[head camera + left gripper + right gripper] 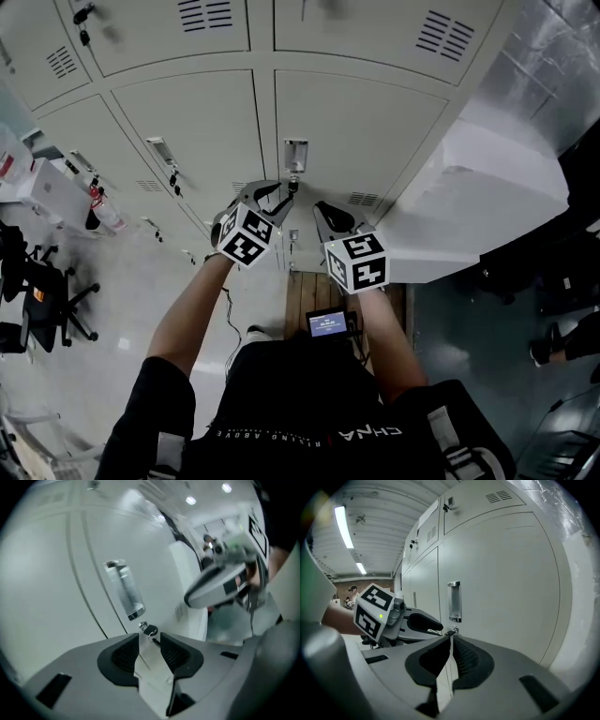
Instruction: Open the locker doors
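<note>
**Both grippers up at the lock**

The locker door (366, 131) was shut, with its handle (295, 155) right above the key (150, 630) in the lock. The left gripper (150, 639) had its jaws apart and nothing between them, the key just past the tips. The right gripper (451, 638) sat beside it, jaws together and empty as far as I could see.

The left tongs (150, 638) and right tongs (451, 641) are grey shells with black ribbed pads (125, 656). Each bears a white cube (247, 236) with black square markers. Behind them are a black short-sleeved shirt (300, 394) with white lettering (305, 434) and a thin black cable (228, 319).
</note>
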